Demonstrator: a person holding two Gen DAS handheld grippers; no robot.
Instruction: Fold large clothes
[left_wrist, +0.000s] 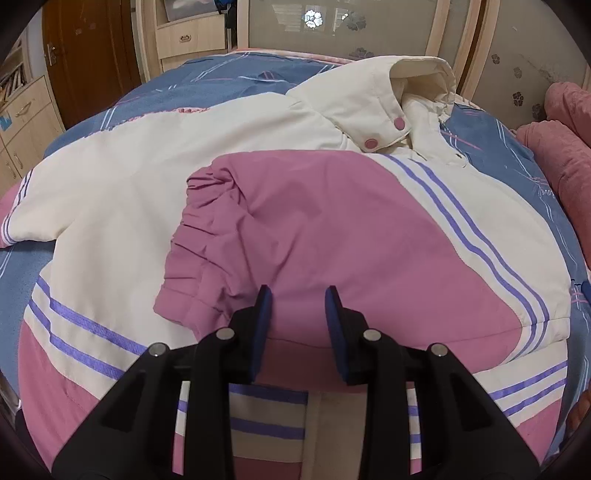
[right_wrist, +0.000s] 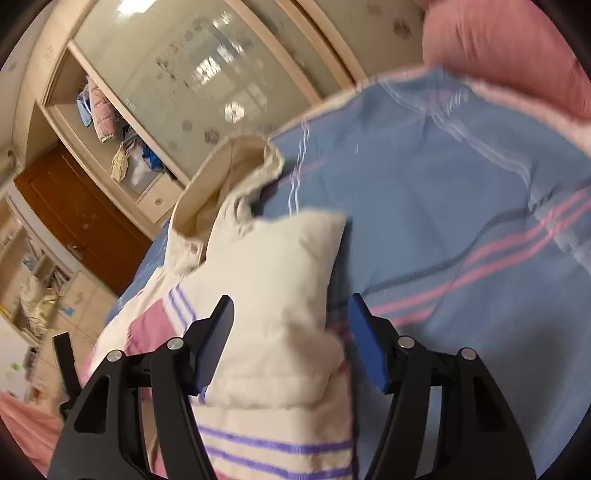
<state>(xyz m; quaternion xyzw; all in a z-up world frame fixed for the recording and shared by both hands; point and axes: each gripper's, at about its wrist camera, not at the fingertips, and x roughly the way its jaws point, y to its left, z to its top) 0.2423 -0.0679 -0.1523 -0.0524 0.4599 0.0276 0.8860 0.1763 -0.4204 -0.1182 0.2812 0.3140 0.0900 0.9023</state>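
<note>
A: Two hand-held grippers: state?
B: Left hand-held gripper (left_wrist: 297, 295) released above the jacket (left_wrist: 122, 192) sleeve (left_wrist: 332, 236), folded across on the bed (left_wrist: 229, 74). Right hand-held gripper (right_wrist: 290, 306) unclenched, straddling the shoulder fold (right_wrist: 273, 280).

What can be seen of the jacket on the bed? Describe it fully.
The jacket is padded and hooded, cream with pink panels and purple stripes, and lies spread on the blue bedspread. One pink sleeve, its cuff gathered, is folded across the body; the hood has pink snaps. The left gripper hovers over that sleeve, and a cream fold sits between the right gripper's open jaws.
</note>
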